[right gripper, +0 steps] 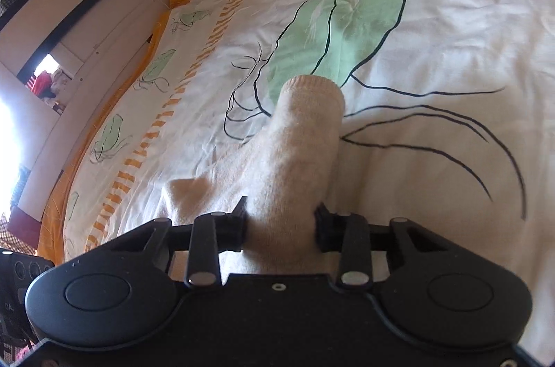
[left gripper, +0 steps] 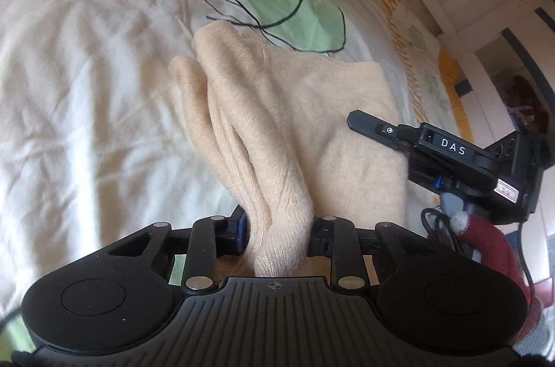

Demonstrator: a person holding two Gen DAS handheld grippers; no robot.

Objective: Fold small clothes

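White leaf-print bedspread (left gripper: 86,72) under one cream sweater (left gripper: 312,110), two grippers, left (left gripper: 277,233) and right (right gripper: 281,224), fingers clamped on it.

soft daylight, blown-out glare at right wrist view's left edge, fisheye-bent borders, slight blur.

A pale peach, almost cream knit is seen on the sweater (left gripper: 295,110), with fine ribbing at the cuff of its sleeve (right gripper: 305,131). The bedspread (left gripper: 86,54) is done in off-white, printed with mint-green leaf shapes (right gripper: 333,34) outlined in thin black squiggly lines, and a border of short orange dashes (right gripper: 173,96) is run along its edge. Both the left gripper (left gripper: 277,228) and the right gripper (right gripper: 281,221) are finished in matte black; a bit of blue is spotted on one left finger (left gripper: 239,228). White "DAS" lettering is printed on the black right gripper body in the left wrist view. A dark red sleeve (left gripper: 492,238) is worn beside it.
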